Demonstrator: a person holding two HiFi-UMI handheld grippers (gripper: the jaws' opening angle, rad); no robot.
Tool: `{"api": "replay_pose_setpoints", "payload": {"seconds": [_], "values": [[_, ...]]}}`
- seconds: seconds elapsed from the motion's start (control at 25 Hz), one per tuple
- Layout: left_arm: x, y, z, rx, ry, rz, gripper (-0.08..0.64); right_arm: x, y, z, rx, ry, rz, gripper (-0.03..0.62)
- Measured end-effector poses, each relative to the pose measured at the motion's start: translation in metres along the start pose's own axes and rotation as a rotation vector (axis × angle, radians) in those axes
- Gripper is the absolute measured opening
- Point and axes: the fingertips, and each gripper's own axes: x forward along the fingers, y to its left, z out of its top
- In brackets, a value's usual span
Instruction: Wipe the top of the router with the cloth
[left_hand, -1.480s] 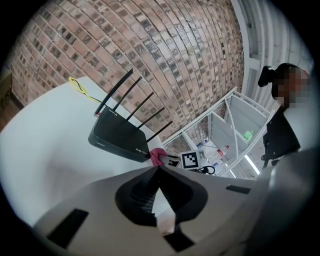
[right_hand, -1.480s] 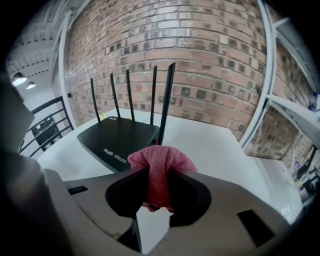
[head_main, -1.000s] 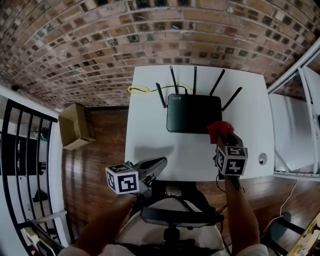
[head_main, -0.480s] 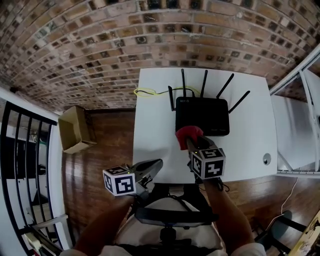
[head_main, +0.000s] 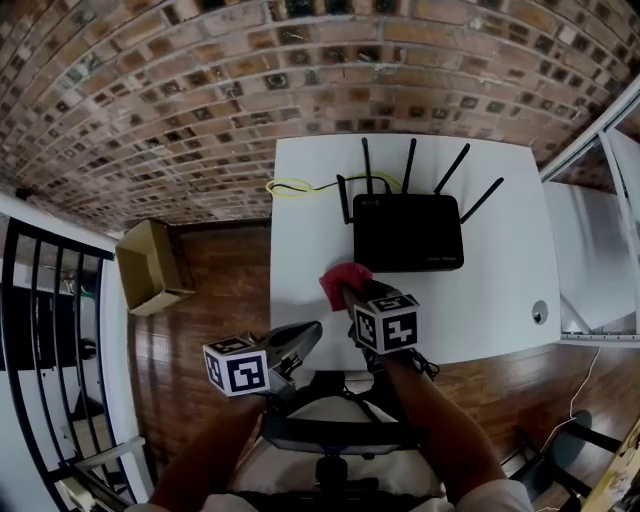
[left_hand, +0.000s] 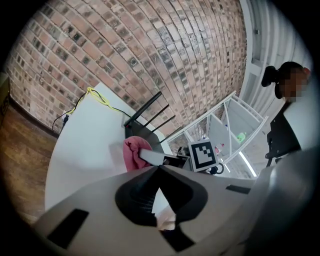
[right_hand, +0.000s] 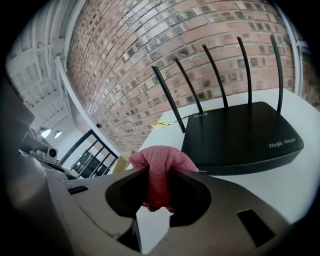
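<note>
1. Right gripper (head_main: 350, 296) is closed narrow on the cloth (right_hand: 161, 165); we see the fabric pinched between both jaws, with a bunched fold bulging out past the tips
2. We read the cloth as pink-red and nubbly, like terry, crumpled into a small wad rather than spread flat
3. It is over the white table (head_main: 300, 240), just near and left of the router (head_main: 408, 232) at its near left corner, and off the router's top; we cannot tell whether it touches the table
4. We see the router as a flat black box with a matte top and pale lettering, lying toward the far side of the table, with five thin black antennas (right_hand: 215, 75) standing along its far edge
5. We note a yellow cable (head_main: 290, 186) looped on the table, far left of the router
6. Our left gripper (head_main: 300, 340) has its jaws together with nothing between them, at the table's near edge, well apart from the router
</note>
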Motion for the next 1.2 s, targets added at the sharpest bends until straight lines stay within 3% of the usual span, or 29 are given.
{"api": "replay_pose_setpoints", "payload": {"seconds": [0.52,1.2], "values": [[0.004,0.002,-0.004,0.001,0.044,-0.008,0.009,0.01,-0.028,-0.015,0.024,0.028,-0.084,0.104],[0.049,-0.025,-0.015,0.021,0.104,-0.051,0.009,-0.04,-0.097,-0.021,0.075,-0.002,-0.211,0.103]]}}
